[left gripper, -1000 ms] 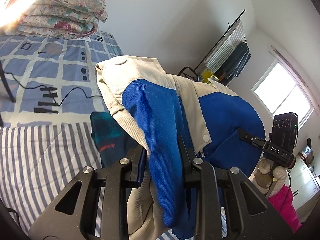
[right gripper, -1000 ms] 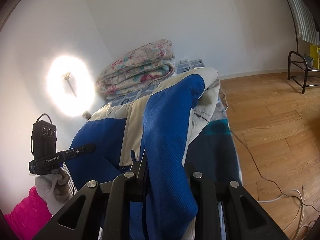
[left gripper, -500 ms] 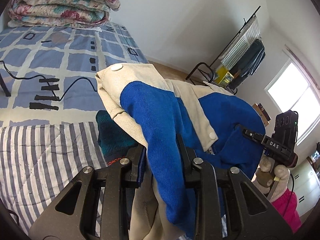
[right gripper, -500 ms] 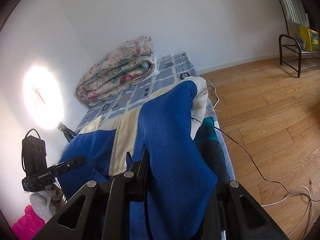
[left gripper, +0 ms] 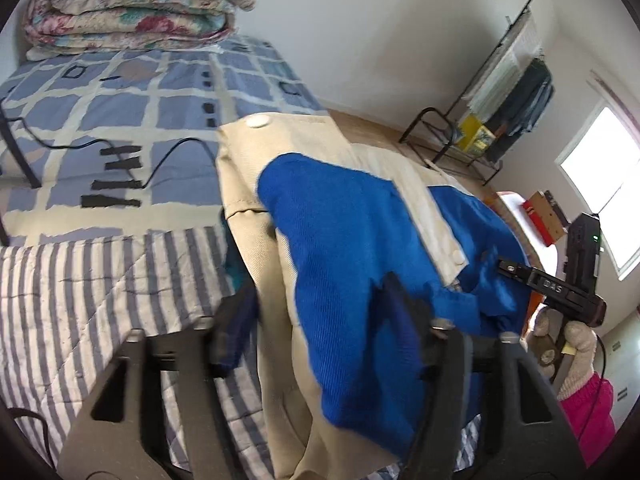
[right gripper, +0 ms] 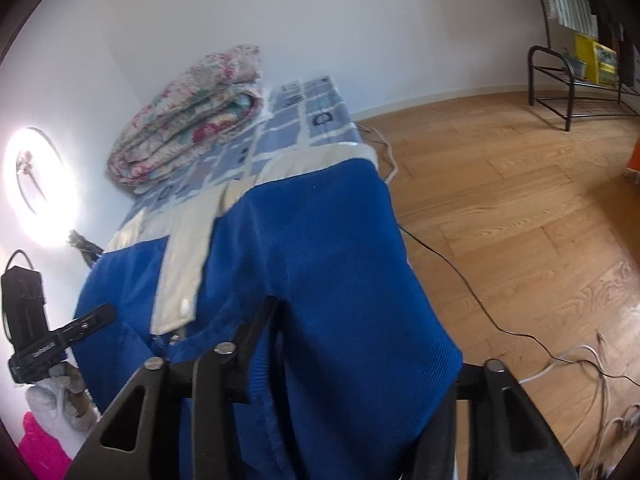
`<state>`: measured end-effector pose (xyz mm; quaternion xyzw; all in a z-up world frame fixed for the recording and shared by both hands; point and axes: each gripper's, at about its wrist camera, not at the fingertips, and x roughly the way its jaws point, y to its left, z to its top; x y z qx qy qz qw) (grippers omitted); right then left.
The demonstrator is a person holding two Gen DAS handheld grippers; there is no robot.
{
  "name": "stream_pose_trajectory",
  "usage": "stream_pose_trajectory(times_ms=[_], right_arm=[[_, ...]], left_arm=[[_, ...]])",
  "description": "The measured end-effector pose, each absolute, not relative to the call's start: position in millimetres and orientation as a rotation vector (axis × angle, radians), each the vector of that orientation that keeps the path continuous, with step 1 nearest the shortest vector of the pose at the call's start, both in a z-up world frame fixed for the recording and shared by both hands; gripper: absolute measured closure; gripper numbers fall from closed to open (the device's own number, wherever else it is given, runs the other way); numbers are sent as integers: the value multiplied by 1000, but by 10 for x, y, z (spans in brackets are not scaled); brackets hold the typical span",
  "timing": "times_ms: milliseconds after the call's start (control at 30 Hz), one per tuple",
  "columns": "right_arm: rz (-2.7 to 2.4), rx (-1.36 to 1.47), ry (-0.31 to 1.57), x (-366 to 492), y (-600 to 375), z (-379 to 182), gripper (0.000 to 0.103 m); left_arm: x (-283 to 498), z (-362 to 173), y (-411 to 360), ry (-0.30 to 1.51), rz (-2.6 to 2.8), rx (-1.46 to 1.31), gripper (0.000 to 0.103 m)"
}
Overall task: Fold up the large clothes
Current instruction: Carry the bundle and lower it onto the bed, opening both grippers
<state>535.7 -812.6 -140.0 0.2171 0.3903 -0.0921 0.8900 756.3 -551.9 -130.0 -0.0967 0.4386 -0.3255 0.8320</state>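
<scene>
Above the bed [left gripper: 80,288], a blue and beige jacket [left gripper: 344,248] hangs lifted between the two grippers, its body spread from one to the other and its lower part trailing down past both cameras. On the left wrist view, the left gripper [left gripper: 320,320] has its two fingers spread wide apart, with a thick fold of blue and beige cloth passing between them and draping over the right-hand finger; whether the pads still press the cloth cannot be told. On the right wrist view, the right gripper [right gripper: 352,360] also shows its fingers set wide apart, the left finger [right gripper: 256,328] lying against a blue hem while the right finger is covered by the hanging cloth; the grip there cannot be told either. A beige placket with white snap buttons [left gripper: 457,256] runs down the front of the jacket. Each camera sees the other gripper at the far side of the garment, held by a hand in a knitted glove with a pink sleeve [left gripper: 588,412]. Beneath the jacket lies a striped quilt, and beyond it a blue checked sheet [left gripper: 132,96] with a black cable [left gripper: 168,156] across it. A folded floral blanket [left gripper: 132,12] rests at the head of the bed. Wood floor [right gripper: 520,208], a metal rack [right gripper: 560,80] and a bright ring lamp [right gripper: 36,184] surround the bed.
</scene>
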Motion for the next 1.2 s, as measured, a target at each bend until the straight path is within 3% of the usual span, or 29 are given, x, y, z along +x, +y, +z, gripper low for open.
stream_pose_trajectory(times_ms=[100, 167, 300, 633, 1200], right_arm=[[-228, 421, 820, 5320, -8131, -1413, 41], [-275, 400, 821, 5277, -8146, -1407, 28], [-336, 407, 823, 5158, -8213, -1393, 23], [-388, 439, 773, 4703, -8197, -1089, 22], [-295, 361, 651, 3784, -7134, 215, 22]], left_arm=[[7554, -1336, -5448, 935, -649, -195, 24], [7549, -1356, -5397, 948, -619, -188, 20], [7470, -1301, -5322, 941, -601, -162, 20], [6982, -864, -5045, 882, -607, -130, 20], [5455, 464, -4304, 715, -668, -124, 20]])
